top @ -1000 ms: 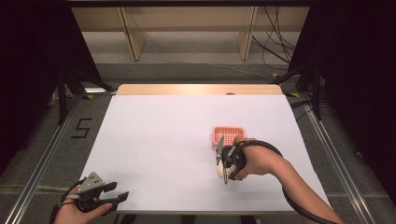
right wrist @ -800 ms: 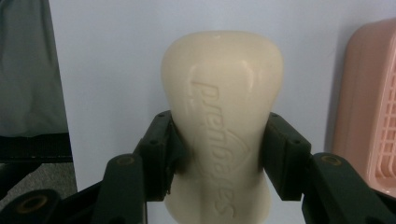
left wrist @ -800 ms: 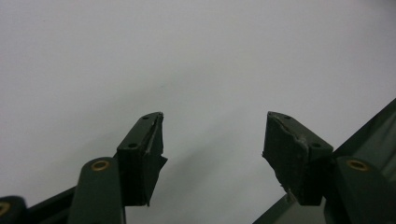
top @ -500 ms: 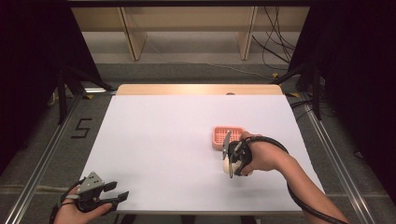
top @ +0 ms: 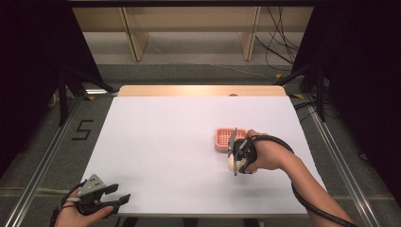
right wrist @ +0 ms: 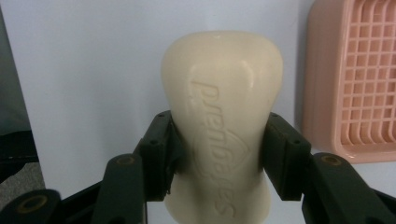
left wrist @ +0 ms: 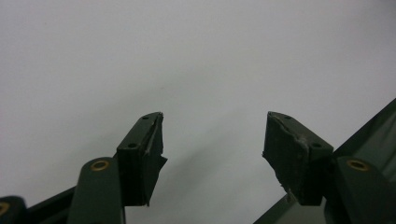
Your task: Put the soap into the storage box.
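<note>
While the right gripper point(right wrist: 219, 140) squeezes a bar of soap point(right wrist: 223, 116), its two black jaws press on the soap's sides, one on each side. The soap is cream colored and has raised letters on its face. It sticks out past the jaws, over the white table point(top: 161, 142). Just beside the soap sits a pink soap dish point(right wrist: 355, 79) with a grid of little holes. From the high view, the right gripper point(top: 235, 156) is on the right half of the table, and the pink dish point(top: 225, 137) lies right behind it, touching or almost touching it. The soap point(top: 231, 164) peeks out as a pale spot under the gripper.

Down at the near left corner of the table, the left gripper point(top: 116, 197) rests in the person's left hand point(top: 78, 213). Its jaws are spread wide apart with nothing between them. The left gripper view shows the gripper point(left wrist: 212, 140) over bare white table point(left wrist: 187, 56).
</note>
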Tool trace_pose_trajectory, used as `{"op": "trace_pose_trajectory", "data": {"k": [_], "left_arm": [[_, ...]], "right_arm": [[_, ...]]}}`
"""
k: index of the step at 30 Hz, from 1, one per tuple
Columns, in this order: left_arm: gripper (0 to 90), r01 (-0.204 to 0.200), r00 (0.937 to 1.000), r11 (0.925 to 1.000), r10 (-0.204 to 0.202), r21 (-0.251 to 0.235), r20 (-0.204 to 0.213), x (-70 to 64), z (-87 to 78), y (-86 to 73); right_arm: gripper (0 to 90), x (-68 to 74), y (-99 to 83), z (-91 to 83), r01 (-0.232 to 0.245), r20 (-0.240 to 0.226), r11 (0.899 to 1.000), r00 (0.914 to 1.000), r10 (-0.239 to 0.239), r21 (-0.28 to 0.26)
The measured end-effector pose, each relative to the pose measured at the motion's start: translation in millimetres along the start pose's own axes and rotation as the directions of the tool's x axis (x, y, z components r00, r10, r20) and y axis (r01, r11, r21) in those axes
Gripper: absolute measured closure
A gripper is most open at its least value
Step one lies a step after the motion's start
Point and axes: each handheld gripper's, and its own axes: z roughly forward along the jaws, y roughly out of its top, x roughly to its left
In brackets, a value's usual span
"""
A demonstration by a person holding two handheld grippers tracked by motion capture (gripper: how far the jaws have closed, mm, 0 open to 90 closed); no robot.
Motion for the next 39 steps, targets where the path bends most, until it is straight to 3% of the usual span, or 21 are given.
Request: {"op": "trace_pose_trajectory", "data": {"k": [5, 6, 8, 9, 11, 12, 13, 14, 15, 16, 19, 22, 24, 25, 26, 28, 29, 31, 35, 36, 39], "left_arm": [[37.2, 0.000, 1.0000, 1.0000, 0.000, 0.003, -0.001, -0.3, -0.3, 0.2], [37.2, 0.000, 1.0000, 1.0000, 0.000, -0.001, 0.001, 0.0, 0.0, 0.0], [37.2, 0.001, 1.0000, 1.0000, -0.001, -0.001, 0.001, 0.0, 0.0, 0.1], [37.2, -0.001, 1.0000, 1.0000, 0.001, -0.002, 0.000, 0.1, 0.0, 0.1], [37.2, -0.009, 0.9999, 0.9999, 0.009, 0.013, -0.012, 1.0, -0.7, 0.4], [37.2, -0.008, 0.9999, 0.9999, 0.008, 0.009, -0.013, 1.0, -0.5, 0.3], [37.3, -0.002, 1.0000, 1.0000, 0.002, 0.000, -0.001, 0.3, -0.4, 0.1], [37.3, 0.001, 1.0000, 1.0000, -0.001, -0.006, 0.001, 0.0, -0.2, 0.0], [37.3, 0.001, 1.0000, 1.0000, -0.001, 0.000, 0.000, -0.2, -0.6, 0.3], [37.3, -0.007, 1.0000, 0.9999, 0.007, 0.010, -0.003, 0.3, -1.3, 0.6], [37.3, -0.006, 1.0000, 0.9999, 0.006, 0.008, -0.003, 0.3, -1.4, 0.6], [37.3, -0.006, 1.0000, 1.0000, 0.006, 0.007, -0.003, 0.2, -1.3, 0.5], [37.4, -0.006, 1.0000, 1.0000, 0.006, 0.007, -0.003, 0.1, -1.3, 0.5], [37.4, -0.007, 1.0000, 0.9999, 0.007, 0.007, -0.004, 0.2, -1.3, 0.5], [37.4, -0.007, 1.0000, 1.0000, 0.007, 0.007, -0.003, 0.2, -1.3, 0.5], [37.4, -0.008, 1.0000, 0.9999, 0.008, 0.009, -0.003, 0.3, -1.4, 0.5], [37.4, -0.007, 1.0000, 0.9999, 0.007, 0.007, -0.003, 0.1, -1.4, 0.5], [37.4, -0.007, 1.0000, 1.0000, 0.007, 0.007, -0.003, 0.1, -1.4, 0.5], [37.4, -0.007, 1.0000, 1.0000, 0.007, 0.007, -0.003, 0.0, -1.5, 0.6], [37.4, -0.007, 1.0000, 0.9999, 0.007, 0.007, -0.003, 0.0, -1.5, 0.6], [37.4, -0.008, 1.0000, 0.9999, 0.008, 0.008, -0.003, 0.0, -1.5, 0.6]], "right_arm": [[50.5, -3.1, -1.2, 1.6, 0.013, 0.012, 1.000, 0.9998, -0.013, -0.011], [50.5, -8.2, -0.6, 3.5, 0.088, 0.020, 0.995, 0.9960, -0.087, -0.043], [50.5, -4.2, -0.4, 0.6, -0.007, 0.009, 1.000, 0.9999, 0.007, -0.009], [50.5, -4.2, -0.4, 0.6, -0.007, 0.009, 1.000, 0.9999, 0.007, -0.009], [50.5, -8.5, 0.2, 1.6, 0.044, 0.019, 0.998, 0.9989, -0.044, -0.038], [50.5, -5.3, -0.2, -0.6, -0.022, 0.020, 1.000, 0.9996, 0.022, -0.011], [50.5, -8.4, 0.6, -0.4, 0.010, 0.022, 0.999, 0.9997, -0.009, -0.033], [50.5, -8.4, 0.6, -0.4, 0.010, 0.022, 0.999, 0.9997, -0.009, -0.033], [50.5, -7.1, 0.5, -1.4, -0.019, 0.029, 1.000, 0.9994, 0.020, -0.017], [50.5, -10.8, 0.6, -0.3, 0.036, 0.047, 0.999, 0.9983, -0.035, -0.033], [50.5, -9.4, 1.2, -1.7, -0.005, 0.044, 1.000, 0.9990, 0.006, -0.024], [50.5, -13.7, 1.1, -0.6, 0.033, 0.064, 0.999, 0.9975, -0.030, -0.039], [50.5, -11.3, 1.7, -2.7, -0.016, 0.061, 1.000, 0.9980, 0.017, -0.020], [50.5, -11.8, 2.0, -2.4, -0.011, 0.066, 1.000, 0.9977, 0.012, -0.021], [50.5, -14.4, 2.5, -2.4, 0.026, 0.070, 0.999, 0.9972, -0.024, -0.031], [50.5, -15.6, 2.0, -2.1, 0.017, 0.073, 0.999, 0.9972, -0.015, -0.030], [50.5, -17.2, 2.0, -2.2, 0.035, 0.078, 0.999, 0.9964, -0.032, -0.033], [50.5, -16.1, 2.3, -2.7, 0.002, 0.077, 0.999, 0.9970, 0.001, -0.035], [50.5, -18.6, 3.1, -4.1, 0.002, 0.084, 1.000, 0.9965, 0.000, -0.023], [50.5, -21.1, 2.8, -3.1, 0.034, 0.095, 0.999, 0.9950, -0.030, -0.042], [50.5, -19.6, 3.0, -5.3, -0.026, 0.090, 0.999, 0.9956, 0.028, -0.024]]}}
